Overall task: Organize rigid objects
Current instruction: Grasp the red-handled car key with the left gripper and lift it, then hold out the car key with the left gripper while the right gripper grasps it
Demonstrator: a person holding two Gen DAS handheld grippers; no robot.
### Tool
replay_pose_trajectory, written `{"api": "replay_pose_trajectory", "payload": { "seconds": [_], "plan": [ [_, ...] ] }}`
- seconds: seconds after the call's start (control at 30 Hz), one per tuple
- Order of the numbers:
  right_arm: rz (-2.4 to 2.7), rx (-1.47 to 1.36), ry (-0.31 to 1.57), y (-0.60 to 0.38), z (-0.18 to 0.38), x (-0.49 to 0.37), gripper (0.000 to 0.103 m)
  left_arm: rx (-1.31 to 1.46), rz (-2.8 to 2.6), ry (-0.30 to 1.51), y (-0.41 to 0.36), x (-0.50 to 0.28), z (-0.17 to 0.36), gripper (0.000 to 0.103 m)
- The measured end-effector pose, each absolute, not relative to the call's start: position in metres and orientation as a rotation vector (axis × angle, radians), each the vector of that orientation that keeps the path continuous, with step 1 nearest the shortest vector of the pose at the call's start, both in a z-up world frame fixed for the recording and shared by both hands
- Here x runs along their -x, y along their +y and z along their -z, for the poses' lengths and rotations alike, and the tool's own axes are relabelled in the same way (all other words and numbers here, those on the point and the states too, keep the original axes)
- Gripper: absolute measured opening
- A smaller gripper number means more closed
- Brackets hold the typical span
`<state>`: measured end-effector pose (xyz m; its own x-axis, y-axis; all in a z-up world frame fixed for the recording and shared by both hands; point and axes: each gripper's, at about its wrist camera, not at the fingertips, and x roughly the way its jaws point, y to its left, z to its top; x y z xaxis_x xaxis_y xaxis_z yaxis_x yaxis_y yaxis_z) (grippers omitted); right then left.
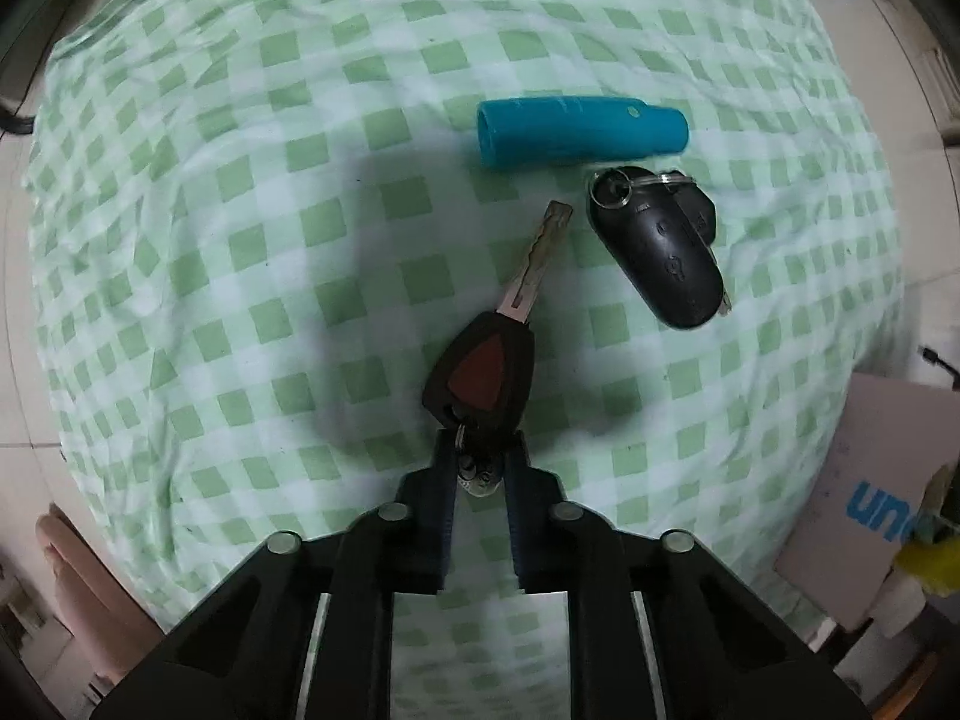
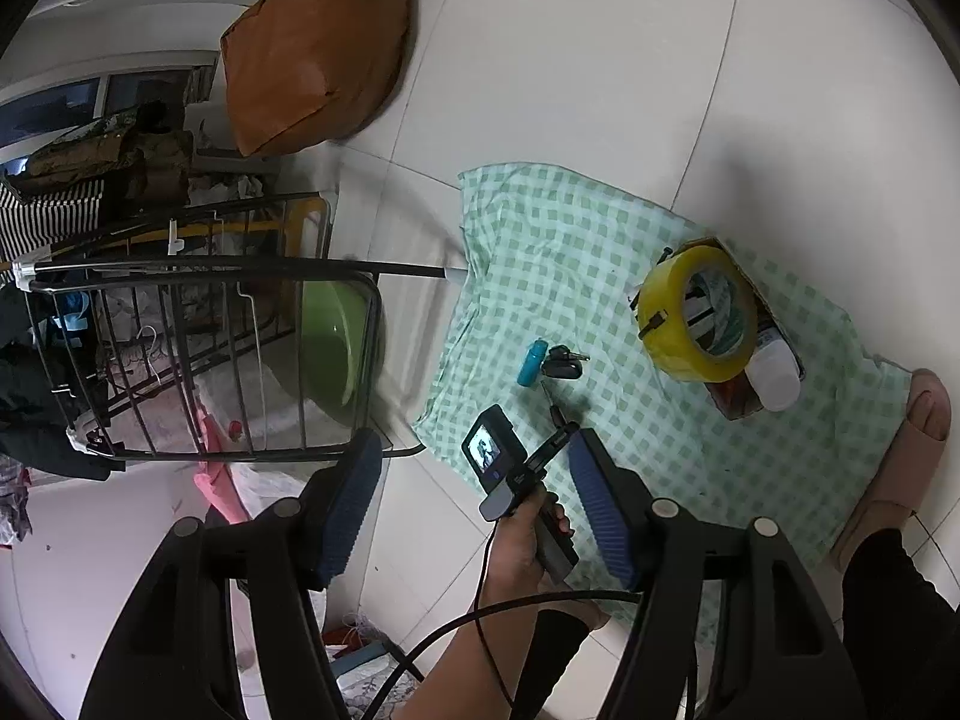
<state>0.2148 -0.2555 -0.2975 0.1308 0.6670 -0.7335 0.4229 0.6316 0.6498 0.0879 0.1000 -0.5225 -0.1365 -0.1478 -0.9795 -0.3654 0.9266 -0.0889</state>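
My left gripper [image 1: 480,450] is shut on the ring end of a black car key with a red triangle [image 1: 480,369], its blade pointing away over the green checked cloth [image 1: 240,240]. Beyond it lie a black key fob with rings [image 1: 657,246] and a blue cylinder [image 1: 579,131]. In the right wrist view my right gripper [image 2: 474,492] is open and empty, high above the floor. Below it, the left gripper [image 2: 558,438] holds the key near the blue cylinder [image 2: 532,362] and fob [image 2: 563,365].
A yellow tape roll [image 2: 696,315] sits on a small box with a white bottle [image 2: 774,375] on the cloth. A wire rack [image 2: 198,360], green basin [image 2: 336,342] and brown bag [image 2: 312,60] stand left. A sandalled foot [image 2: 906,450] is at the cloth's right edge. A cardboard box [image 1: 870,498] lies right.
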Motion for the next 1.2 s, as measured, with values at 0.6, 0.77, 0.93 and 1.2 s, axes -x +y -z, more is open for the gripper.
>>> {"api": "replay_pose_trajectory", "payload": {
  "seconds": [0.6, 0.77, 0.93, 1.2],
  "plan": [
    [-0.343, -0.923, 1.599, -0.219, 0.307, -0.214, 0.067, 0.672, 0.273, 1.437, 0.1, -0.084, 0.318, 0.006],
    [-0.437, -0.993, 1.71, -0.188, 0.332, -0.197, 0.067, 0.772, 0.485, 1.308, 0.094, -0.047, 0.235, 0.006],
    [-0.502, -1.024, 1.739, -0.169, 0.343, -0.186, 0.067, 0.799, 0.6, 1.257, 0.091, -0.021, 0.213, 0.006],
    [-0.513, -1.134, 1.743, -0.178, 0.362, -0.18, 0.035, 0.804, 0.6, 1.316, 0.079, -0.038, 0.228, 0.006]
  ]
}}
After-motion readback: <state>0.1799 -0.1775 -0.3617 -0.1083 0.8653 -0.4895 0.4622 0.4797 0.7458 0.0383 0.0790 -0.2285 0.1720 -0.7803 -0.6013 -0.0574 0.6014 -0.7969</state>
